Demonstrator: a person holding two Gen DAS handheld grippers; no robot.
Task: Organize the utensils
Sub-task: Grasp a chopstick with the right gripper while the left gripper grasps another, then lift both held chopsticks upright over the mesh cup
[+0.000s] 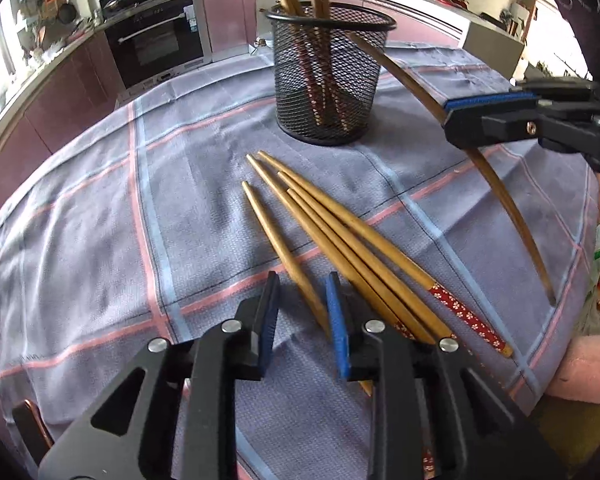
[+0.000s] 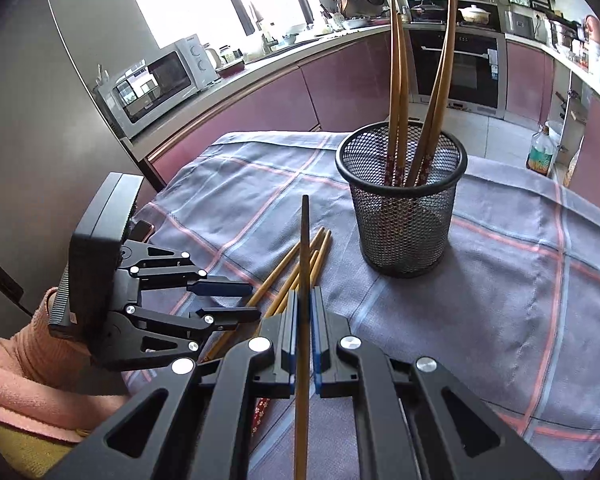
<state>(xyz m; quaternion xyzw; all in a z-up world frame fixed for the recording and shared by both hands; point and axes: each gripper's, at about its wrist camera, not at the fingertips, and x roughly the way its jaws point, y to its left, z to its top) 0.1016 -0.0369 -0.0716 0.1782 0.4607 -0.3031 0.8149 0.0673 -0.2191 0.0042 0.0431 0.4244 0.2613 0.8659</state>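
Right wrist view shows the right gripper [image 2: 305, 312] pinching one chopstick [image 2: 305, 240] off-centre (left gripper [image 1: 302, 312] narrowly parted, seemingly empty), so it may pivot and miss the mesh holder [image 2: 404, 208].

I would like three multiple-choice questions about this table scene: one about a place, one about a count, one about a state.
1. Where is the mesh cup?
A. Beyond the loose chopsticks, on the cloth
B. Inside the oven
C. On the floor

2. How many chopsticks lie loose on the cloth?
A. Two
B. Five
C. Nine

3. What is the right gripper doing?
A. Standing open and empty
B. Holding a spoon
C. Clamped on one chopstick

Answers: 1 A, the cup stands upright past the chopstick tips; 2 B, five tips show in the left wrist view; 3 C, the pads press on the stick.
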